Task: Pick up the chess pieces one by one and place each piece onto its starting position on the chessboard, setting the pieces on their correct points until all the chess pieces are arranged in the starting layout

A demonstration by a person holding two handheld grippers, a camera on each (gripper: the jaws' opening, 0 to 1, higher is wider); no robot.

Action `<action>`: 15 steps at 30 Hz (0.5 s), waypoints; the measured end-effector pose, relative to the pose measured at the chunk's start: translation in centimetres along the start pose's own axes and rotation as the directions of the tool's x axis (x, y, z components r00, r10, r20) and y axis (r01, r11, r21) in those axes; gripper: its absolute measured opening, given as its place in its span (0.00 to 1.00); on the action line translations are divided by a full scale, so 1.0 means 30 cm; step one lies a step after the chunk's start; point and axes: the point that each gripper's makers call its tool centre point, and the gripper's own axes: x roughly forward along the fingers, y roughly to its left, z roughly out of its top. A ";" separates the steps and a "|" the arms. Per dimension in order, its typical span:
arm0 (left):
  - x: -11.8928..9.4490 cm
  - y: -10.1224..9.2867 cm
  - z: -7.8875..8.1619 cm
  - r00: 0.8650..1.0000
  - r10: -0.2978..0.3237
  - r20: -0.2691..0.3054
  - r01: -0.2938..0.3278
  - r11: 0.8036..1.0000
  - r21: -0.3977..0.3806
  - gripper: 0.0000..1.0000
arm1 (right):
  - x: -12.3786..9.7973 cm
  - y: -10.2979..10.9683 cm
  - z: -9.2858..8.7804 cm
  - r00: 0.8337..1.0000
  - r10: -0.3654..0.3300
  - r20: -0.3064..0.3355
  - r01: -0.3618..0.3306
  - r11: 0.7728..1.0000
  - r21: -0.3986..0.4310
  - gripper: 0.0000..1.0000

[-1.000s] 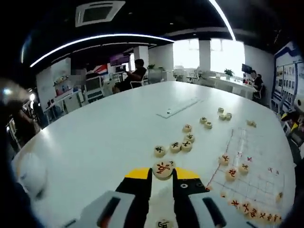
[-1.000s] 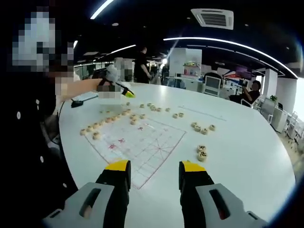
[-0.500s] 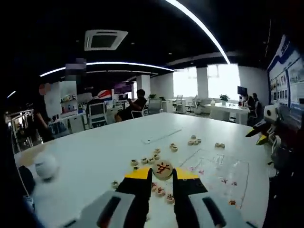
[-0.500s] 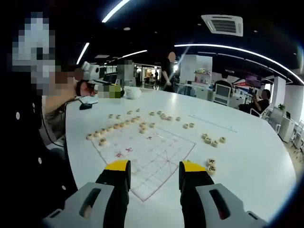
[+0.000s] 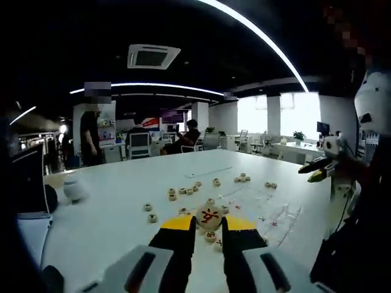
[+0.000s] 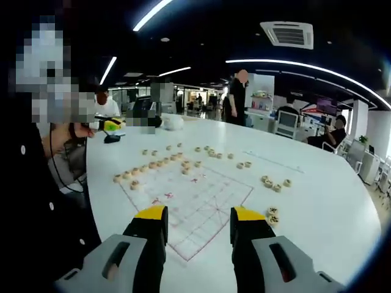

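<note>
My left gripper (image 5: pixel 209 223) is shut on a round wooden chess piece (image 5: pixel 209 216) with a red character, held up above the white table. Below it lie loose pieces (image 5: pixel 173 194) and the clear chessboard sheet (image 5: pixel 272 210) with red lines. The right gripper (image 5: pixel 319 171) comes in from the right edge. In the right gripper view, my right gripper (image 6: pixel 198 221) stands open over the near edge of the chessboard (image 6: pixel 198 198), with nothing between its jaws. A row of pieces (image 6: pixel 139 172) runs along the board's left side. The left gripper (image 6: pixel 111 125) shows far left in a hand.
Small groups of pieces (image 6: pixel 274 183) and a pair (image 6: pixel 272 214) lie to the right of the board. A white round object (image 6: pixel 173 122) sits at the table's far side. A person (image 6: pixel 240 91) stands beyond the table; chairs and desks are behind.
The left gripper has lifted and tilted up with the piece still in it, so more of the room shows. The right gripper view has barely shifted.
</note>
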 end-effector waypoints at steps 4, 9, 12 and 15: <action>0.037 -0.027 0.033 1.000 -0.026 -0.008 0.026 0.999 0.042 0.20 | -0.004 0.005 0.002 1.000 0.002 0.004 -0.002 1.000 -0.003 0.42; 0.143 -0.112 0.040 0.992 -0.106 -0.073 0.113 0.988 0.103 0.20 | -0.021 0.001 -0.003 1.000 -0.008 0.011 0.008 1.000 0.005 0.42; 0.219 -0.161 0.013 0.979 -0.149 -0.142 0.166 0.979 0.117 0.20 | -0.034 -0.005 -0.011 1.000 -0.018 0.013 0.018 1.000 0.013 0.41; 0.298 -0.212 -0.017 0.962 -0.191 -0.197 0.220 0.966 0.136 0.20 | -0.047 -0.012 -0.023 0.999 -0.028 0.015 0.028 0.999 0.025 0.41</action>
